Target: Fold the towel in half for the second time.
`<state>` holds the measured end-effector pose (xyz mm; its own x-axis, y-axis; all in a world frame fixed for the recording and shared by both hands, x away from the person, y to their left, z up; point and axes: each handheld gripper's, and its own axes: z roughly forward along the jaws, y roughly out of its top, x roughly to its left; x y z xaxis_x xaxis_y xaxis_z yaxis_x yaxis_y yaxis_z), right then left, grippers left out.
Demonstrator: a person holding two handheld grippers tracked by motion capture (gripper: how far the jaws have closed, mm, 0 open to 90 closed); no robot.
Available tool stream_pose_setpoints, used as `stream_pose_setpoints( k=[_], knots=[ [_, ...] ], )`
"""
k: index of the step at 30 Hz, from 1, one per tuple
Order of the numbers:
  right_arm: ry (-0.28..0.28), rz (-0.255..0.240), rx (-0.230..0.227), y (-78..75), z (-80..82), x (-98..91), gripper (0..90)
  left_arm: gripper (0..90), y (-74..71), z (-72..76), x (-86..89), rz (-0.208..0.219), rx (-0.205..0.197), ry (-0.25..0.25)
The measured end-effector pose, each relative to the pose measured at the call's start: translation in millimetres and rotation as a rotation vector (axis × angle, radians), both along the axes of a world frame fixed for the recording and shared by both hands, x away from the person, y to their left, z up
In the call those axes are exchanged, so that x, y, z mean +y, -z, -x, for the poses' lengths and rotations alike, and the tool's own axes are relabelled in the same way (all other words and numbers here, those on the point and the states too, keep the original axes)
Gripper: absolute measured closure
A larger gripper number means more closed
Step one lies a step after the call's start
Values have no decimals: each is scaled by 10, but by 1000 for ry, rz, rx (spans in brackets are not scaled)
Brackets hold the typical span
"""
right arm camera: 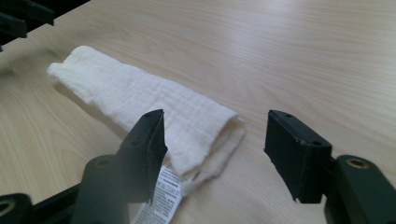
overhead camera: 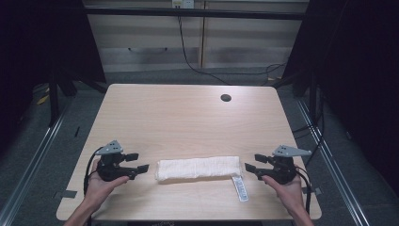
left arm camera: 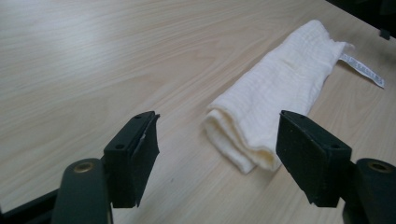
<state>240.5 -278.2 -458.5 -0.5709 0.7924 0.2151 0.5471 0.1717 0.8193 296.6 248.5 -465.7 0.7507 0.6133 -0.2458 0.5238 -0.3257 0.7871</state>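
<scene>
Now the folded white cloth [overhead camera: 197, 168] lies flat on the table [overhead camera: 188, 117], directly between the two sets of tongs, its long axis running straight from one to the other. The left tongs [overhead camera: 139, 162] stand just off one short end, the right tongs [overhead camera: 250, 162] just off the other; each points inward along that axis, and neither is clearly the nearer. Both sets of jaws stand wide apart and grip nothing.

From the left gripper view, the left tongs [left arm camera: 215, 154] face the rolled, layered end of the cloth [left arm camera: 275, 102], which lies ahead and slightly toward the right-hand jaw, close to it but not between the pads. In the right gripper view, the right tongs [right arm camera: 215, 149] have the other end of the cloth [right arm camera: 140, 102] ahead and toward the left-hand jaw, with the edge reaching into the gap without being pinched.

A white care label [overhead camera: 240, 188] trails from the cloth at the right tongs' end, running back toward the person, beside and below those jaws. It lies close enough that a pinch there could, I judge, catch the label instead of the fabric.

Nothing else sits near either set of tongs. A dark round hole [overhead camera: 226, 98] in the table lies well beyond the cloth, far from both.
</scene>
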Motion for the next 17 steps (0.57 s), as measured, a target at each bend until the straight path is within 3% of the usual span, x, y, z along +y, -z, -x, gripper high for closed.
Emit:
stream_pose_setpoints(
  k=[3,5,7,10,11,15,17],
  knots=[
    [37,-10,-9,7,76,-111,356,254,29,43,118,-15,-9,-31],
    [56,-8,0,16,124,-171,345,224,64,83,196,-16,7,-79],
    [84,-3,6,37,197,-252,340,161,97,125,236,-18,8,-75],
    [116,-3,6,84,267,-331,325,161,141,185,305,-12,11,-120],
    [126,-8,3,105,280,-352,318,163,153,219,345,-12,-18,-129],
    [169,3,28,227,316,-406,288,161,215,232,476,46,1,-137],
    [179,13,42,260,305,-411,257,162,269,233,480,20,4,-154]
  ],
)
